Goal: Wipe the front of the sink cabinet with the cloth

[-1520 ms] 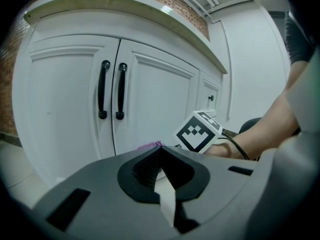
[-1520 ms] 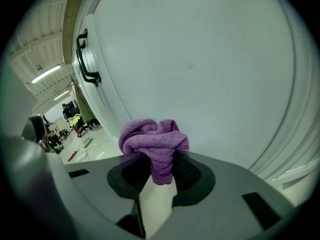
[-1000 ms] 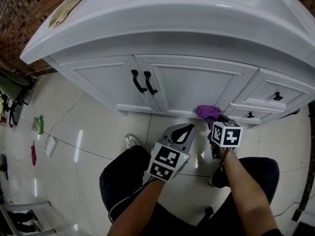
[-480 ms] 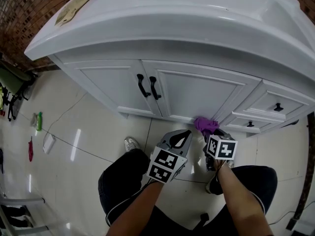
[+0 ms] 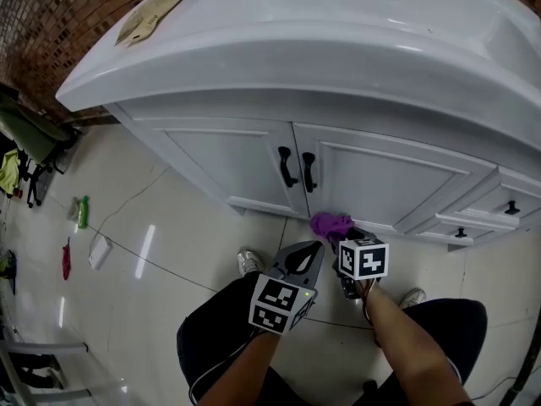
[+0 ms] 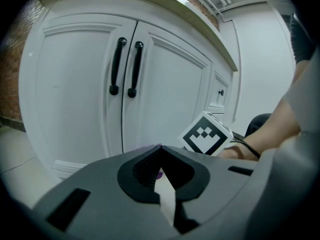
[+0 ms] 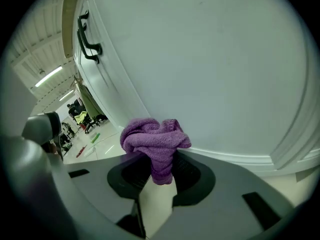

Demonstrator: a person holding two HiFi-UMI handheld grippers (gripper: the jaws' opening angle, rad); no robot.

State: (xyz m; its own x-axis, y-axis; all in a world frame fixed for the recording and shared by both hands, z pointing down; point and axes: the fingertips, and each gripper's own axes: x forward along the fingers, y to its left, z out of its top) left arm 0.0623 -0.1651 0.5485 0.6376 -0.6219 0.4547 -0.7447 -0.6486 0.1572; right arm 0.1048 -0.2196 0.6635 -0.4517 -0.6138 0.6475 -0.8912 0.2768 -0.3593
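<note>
One purple cloth [image 7: 155, 141] pinched in right claw [image 7: 159, 159], low by cabinet door [image 7: 200, 59]; left claw [image 6: 159, 151] pressed together.

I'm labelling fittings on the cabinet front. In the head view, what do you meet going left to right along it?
Left door handle → right door handle → purple cloth → lower drawer knob → upper drawer knob.

A brick wall [image 5: 42, 24] stands at the left above a glossy, pale tiled floor [image 5: 161, 227]. A strip light [image 7: 49, 76] glows on the ceiling.
</note>
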